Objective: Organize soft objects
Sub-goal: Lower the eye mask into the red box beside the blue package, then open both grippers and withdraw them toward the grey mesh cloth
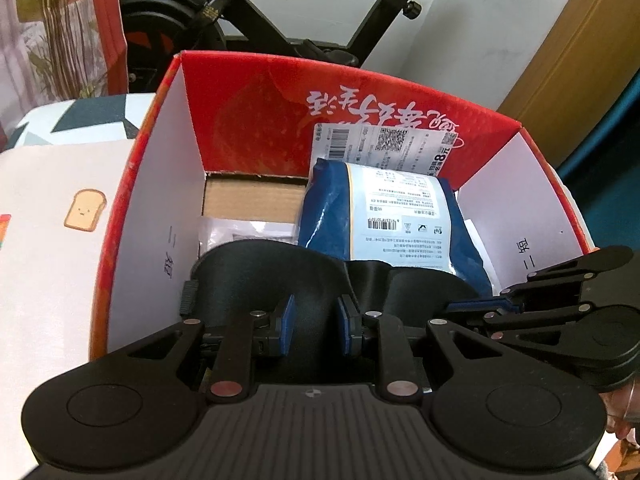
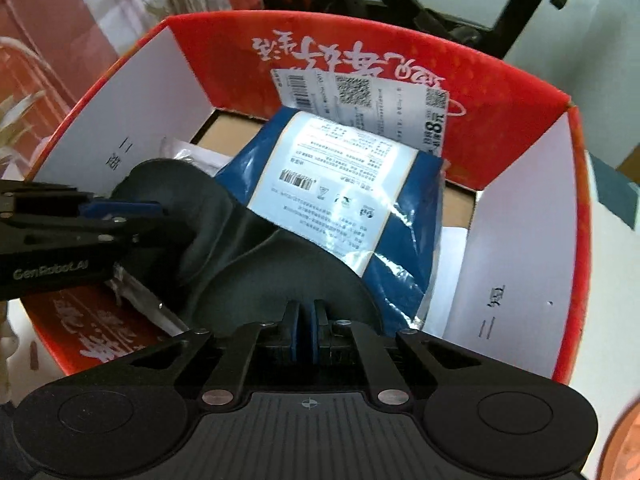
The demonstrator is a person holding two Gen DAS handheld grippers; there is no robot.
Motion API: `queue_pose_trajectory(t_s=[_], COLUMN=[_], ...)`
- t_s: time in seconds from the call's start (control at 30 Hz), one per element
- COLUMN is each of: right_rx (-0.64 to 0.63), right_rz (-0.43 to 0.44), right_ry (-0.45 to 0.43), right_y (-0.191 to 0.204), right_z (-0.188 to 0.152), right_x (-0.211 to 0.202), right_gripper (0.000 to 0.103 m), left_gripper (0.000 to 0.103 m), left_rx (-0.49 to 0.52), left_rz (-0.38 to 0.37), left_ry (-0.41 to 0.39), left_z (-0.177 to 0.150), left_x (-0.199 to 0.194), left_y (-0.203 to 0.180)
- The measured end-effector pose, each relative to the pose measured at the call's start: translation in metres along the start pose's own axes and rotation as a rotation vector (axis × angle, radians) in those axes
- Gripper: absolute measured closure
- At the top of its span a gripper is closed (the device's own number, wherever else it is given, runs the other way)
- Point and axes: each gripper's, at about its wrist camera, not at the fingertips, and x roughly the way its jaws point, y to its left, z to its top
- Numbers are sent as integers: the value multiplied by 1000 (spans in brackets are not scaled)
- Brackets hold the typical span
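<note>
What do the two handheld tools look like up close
Both the left tool and the right tool are matte black plastic with blue finger pads, silver rivets, round discs at each side and a ribbed base. The left one carries grey GenRobot.AI lettering.
</note>
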Motion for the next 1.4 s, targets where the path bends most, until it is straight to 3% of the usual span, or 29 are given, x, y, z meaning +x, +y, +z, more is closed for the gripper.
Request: queue_pose_trajectory(t_s=[0.33, 0.4, 0.43, 0.47, 0.5, 0.53, 0.63, 0.7, 0.97, 1.2, 1.4], right_rx=[-15, -19, -18, -13, -4, 10, 42, 50, 175, 197, 223], right_rz=[-58, -69, -72, -74, -66, -55, -50, -60, -15, 4, 9], right_ry=[-258, -297, -316, -337, -362, -391, -443, -481, -654, -706, -717], right_y=[17, 18, 18, 18, 17, 16, 10, 9, 1, 5, 6], right_z=[-24, -32, -35, -39, -44, -49, -65, -76, -133, -174, -200], right_x=[-60, -73, -78, -84, -89, -93, -103, -109, -125, -121, -114], right_gripper=[52, 39, 35, 23, 13, 10, 0, 0, 0, 0, 0], left_gripper=[76, 63, 45, 29, 23, 15, 6, 0, 0, 0, 0], left_rx=[134, 147, 141, 131, 124, 124, 150, 148, 54, 56, 12], left_rz=[55, 59, 52, 42, 32, 29, 57, 42, 48, 106, 104], left_ry=[-137, -163, -185, -204, -226, -254, -319, -366, -455, -434, -408], left_z=[-11, -16, -20, -23, -28, -34, -51, -61, -100, -131, -158], left_x=[-47, -59, -68, -75, -83, -93, -112, -125, -147, -144, -137], left_y=[-20, -22, -21, -20, -19, -19, -22, -22, -17, -17, -8])
